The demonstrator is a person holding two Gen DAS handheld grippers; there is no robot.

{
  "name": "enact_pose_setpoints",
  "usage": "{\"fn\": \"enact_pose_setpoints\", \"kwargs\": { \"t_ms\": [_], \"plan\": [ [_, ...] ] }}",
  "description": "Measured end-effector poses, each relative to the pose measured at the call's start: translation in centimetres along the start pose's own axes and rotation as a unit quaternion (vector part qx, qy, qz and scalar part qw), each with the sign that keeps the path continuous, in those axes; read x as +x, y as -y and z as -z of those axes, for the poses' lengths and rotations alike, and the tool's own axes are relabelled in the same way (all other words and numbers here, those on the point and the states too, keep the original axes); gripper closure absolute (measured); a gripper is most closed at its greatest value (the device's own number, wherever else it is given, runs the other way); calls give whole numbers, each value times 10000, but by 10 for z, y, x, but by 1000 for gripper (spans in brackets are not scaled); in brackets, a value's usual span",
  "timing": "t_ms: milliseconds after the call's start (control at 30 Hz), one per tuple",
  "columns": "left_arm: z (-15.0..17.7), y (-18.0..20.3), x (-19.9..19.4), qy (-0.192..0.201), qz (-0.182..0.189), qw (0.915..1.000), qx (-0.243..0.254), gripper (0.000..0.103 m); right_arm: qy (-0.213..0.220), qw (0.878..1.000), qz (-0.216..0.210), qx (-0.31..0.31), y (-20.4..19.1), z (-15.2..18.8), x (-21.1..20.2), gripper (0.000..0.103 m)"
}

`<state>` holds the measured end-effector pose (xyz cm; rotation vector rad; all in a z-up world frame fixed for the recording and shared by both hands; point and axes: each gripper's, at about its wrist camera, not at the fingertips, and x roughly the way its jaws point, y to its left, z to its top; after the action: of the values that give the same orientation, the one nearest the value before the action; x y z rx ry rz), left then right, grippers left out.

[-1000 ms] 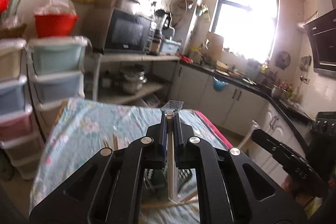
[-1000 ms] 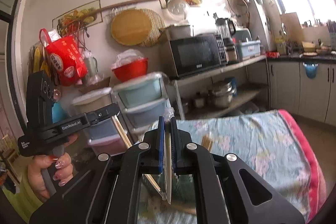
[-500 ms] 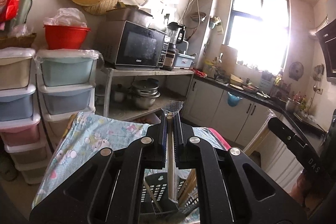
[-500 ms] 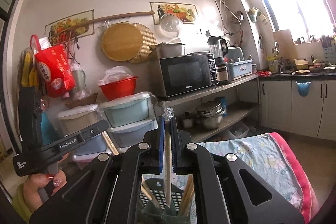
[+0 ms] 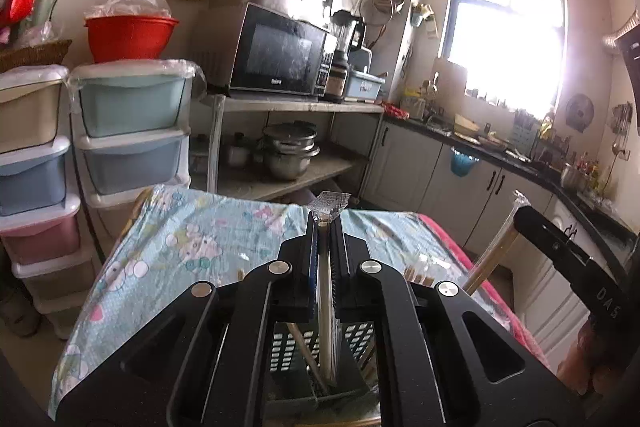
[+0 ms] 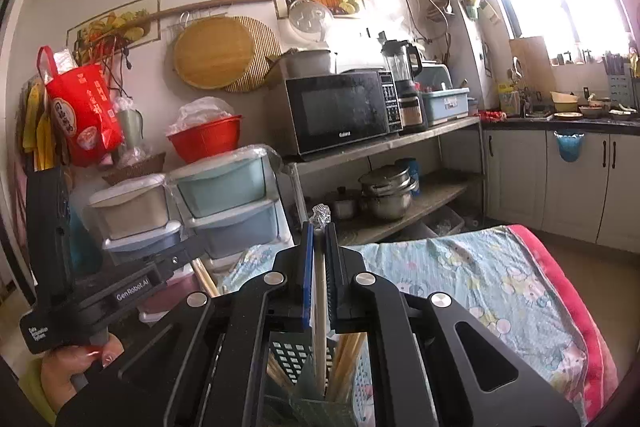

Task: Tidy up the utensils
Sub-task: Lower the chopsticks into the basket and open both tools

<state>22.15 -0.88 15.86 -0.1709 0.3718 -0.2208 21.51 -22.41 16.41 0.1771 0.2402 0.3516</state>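
- The dark perforated plastic utensil basket (image 5: 288,347) is mostly hidden behind both grippers' black bodies; how deep the sticks reach is unclear.
- The left gripper (image 5: 325,227) points up over the floral blue tablecloth (image 5: 192,239), fingers clenched on a pair of plastic-wrapped pale chopsticks (image 5: 327,307) standing in the basket.
- The right gripper (image 6: 319,231) is likewise clamped on another wrapped pale chopstick pair (image 6: 319,327), its lower end among the loose wooden chopsticks (image 6: 348,355) in the basket.
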Motion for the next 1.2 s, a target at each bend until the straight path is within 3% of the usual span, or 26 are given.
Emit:
{"fn": "enact_pose_setpoints", "kwargs": {
  "t_ms": [567,633,700,733,833,1100,1200],
  "plan": [
    [29,0,11,-307,25,9995,117,99,-485,9988,-8,72,0,25,18,96],
    [31,-2,9,-327,34,9994,105,89,-532,9985,-9,105,1,28,17,92],
    [34,-3,7,-340,25,9994,95,65,-578,9982,0,163,4,32,14,75],
    [36,-4,4,-361,12,9993,94,64,-594,9980,-19,193,5,33,13,69],
    [44,-6,-1,-427,17,9991,68,55,-669,9975,-35,203,6,40,8,68],
    [68,-13,-21,-547,53,9985,-36,16,-961,9953,-13,109,7,66,-8,55],
    [77,-14,-27,-613,43,9981,-63,11,-1071,9943,15,3,5,77,-15,50]
  ]
}}
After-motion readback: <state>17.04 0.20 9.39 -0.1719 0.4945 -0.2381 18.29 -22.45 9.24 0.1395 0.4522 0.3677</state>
